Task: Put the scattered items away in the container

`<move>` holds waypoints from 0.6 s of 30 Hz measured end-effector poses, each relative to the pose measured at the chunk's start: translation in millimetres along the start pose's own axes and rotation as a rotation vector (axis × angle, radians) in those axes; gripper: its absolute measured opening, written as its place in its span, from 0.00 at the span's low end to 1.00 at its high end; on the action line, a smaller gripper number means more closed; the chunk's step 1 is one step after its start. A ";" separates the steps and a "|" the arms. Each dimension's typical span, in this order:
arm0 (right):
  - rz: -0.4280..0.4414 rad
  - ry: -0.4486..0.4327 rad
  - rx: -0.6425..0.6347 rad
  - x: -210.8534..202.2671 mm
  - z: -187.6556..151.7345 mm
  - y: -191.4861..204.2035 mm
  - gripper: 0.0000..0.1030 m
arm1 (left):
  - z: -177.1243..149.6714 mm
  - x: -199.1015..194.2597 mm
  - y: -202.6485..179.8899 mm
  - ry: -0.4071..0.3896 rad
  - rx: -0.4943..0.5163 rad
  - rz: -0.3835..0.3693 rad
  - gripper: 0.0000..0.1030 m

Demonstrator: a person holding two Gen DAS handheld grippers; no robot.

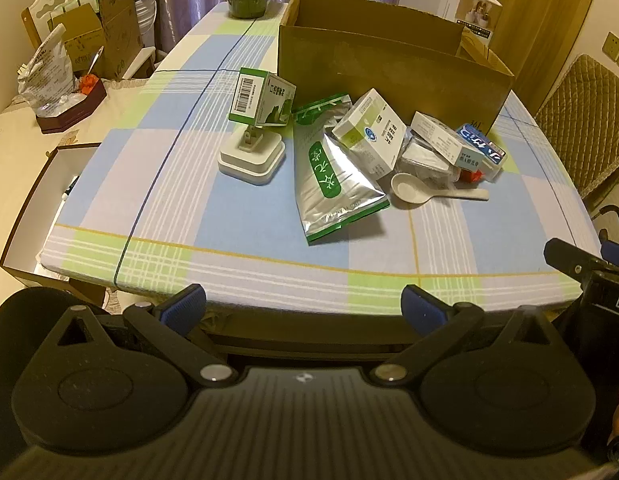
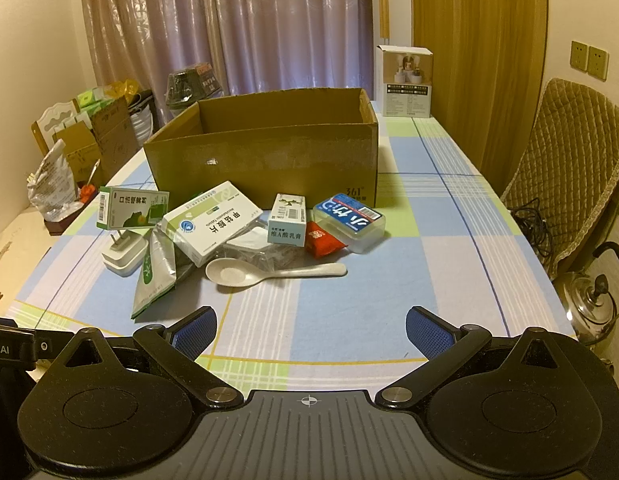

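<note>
Left gripper (image 1: 303, 308): we see its two blue-padded fingers spread wide, nothing between them, held back at the near table edge.
Green-white carton (image 2: 127, 211): one, at the left of the pile, leaning over the plug.
White plug adapter (image 2: 123, 255): one, prongs up, on the checked tablecloth (image 2: 389, 292).
Foil pouch (image 1: 333, 184): one, silver with a green label, lying flat just right of the adapter.
Medicine boxes: we count three more — a large white one (image 2: 213, 222) resting on the pouch, a small upright one (image 2: 287, 226), and a clear-lidded blue one (image 2: 349, 218) at the right end.
Spoon (image 2: 269, 273): one, white, nearest to us, bowl to the left.
Red packet (image 2: 322, 240): one, tucked against the blue box (mostly hidden in the left view).
Cardboard box (image 2: 265, 160): one, open-topped, directly behind the pile; every item lies outside it.
Right gripper (image 2: 311, 334): also wide open and empty, hovering over bare cloth.
Views: only the right shows a kettle (image 2: 589, 308); only the left shows an open carton beside the table (image 1: 37, 200).
</note>
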State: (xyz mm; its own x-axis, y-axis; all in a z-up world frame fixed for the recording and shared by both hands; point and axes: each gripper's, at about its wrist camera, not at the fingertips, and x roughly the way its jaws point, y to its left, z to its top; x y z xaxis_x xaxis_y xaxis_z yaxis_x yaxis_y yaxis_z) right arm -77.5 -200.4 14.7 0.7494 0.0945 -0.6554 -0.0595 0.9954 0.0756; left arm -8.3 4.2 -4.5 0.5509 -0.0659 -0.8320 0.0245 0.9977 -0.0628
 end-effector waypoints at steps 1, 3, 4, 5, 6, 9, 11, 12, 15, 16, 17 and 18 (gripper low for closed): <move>0.000 0.000 0.000 0.1 -0.1 0.1 1.00 | -0.1 0.0 0.0 0.000 0.001 0.000 0.99; 0.000 0.001 -0.002 0.2 0.0 0.2 1.00 | -0.8 0.1 0.3 0.001 0.001 -0.001 0.99; 0.001 0.001 -0.002 0.2 0.1 -0.1 1.00 | -1.0 0.3 0.4 0.001 0.001 -0.001 0.99; 0.001 0.003 -0.004 0.5 -0.5 0.1 1.00 | -1.6 0.5 0.5 0.001 0.001 -0.001 0.99; 0.000 0.003 -0.004 0.8 -1.0 0.2 1.00 | -2.1 0.8 0.6 0.002 0.001 -0.002 0.99; 0.004 0.004 -0.007 1.3 -1.9 0.3 1.00 | -2.9 1.6 0.7 0.005 0.000 -0.001 0.99; 0.004 0.004 -0.007 1.1 -2.2 0.5 1.00 | -2.7 2.2 0.6 0.007 0.000 -0.001 0.99; 0.004 0.004 -0.007 1.0 -2.7 0.7 1.00 | -2.5 2.6 0.5 0.009 0.000 -0.001 0.99; 0.004 0.005 -0.008 1.2 -2.8 0.7 1.00 | -1.7 3.1 0.5 0.012 0.002 -0.002 0.99; 0.005 0.006 -0.009 1.2 -2.8 0.7 1.00 | -1.6 3.2 0.4 0.013 0.002 -0.002 0.99; 0.007 0.006 -0.010 1.4 -2.4 0.5 1.00 | -1.2 3.3 0.3 0.014 0.002 -0.002 0.99; 0.007 0.007 -0.010 1.4 -2.8 0.5 1.00 | -1.2 3.1 0.3 0.015 0.002 -0.003 0.99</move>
State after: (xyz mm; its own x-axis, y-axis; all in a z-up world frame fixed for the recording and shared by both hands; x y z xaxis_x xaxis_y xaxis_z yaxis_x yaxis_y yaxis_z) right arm -78.3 -199.8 11.7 0.7445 0.1012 -0.6599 -0.0712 0.9948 0.0722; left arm -7.6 4.2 -7.8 0.5386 -0.0688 -0.8397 0.0274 0.9976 -0.0642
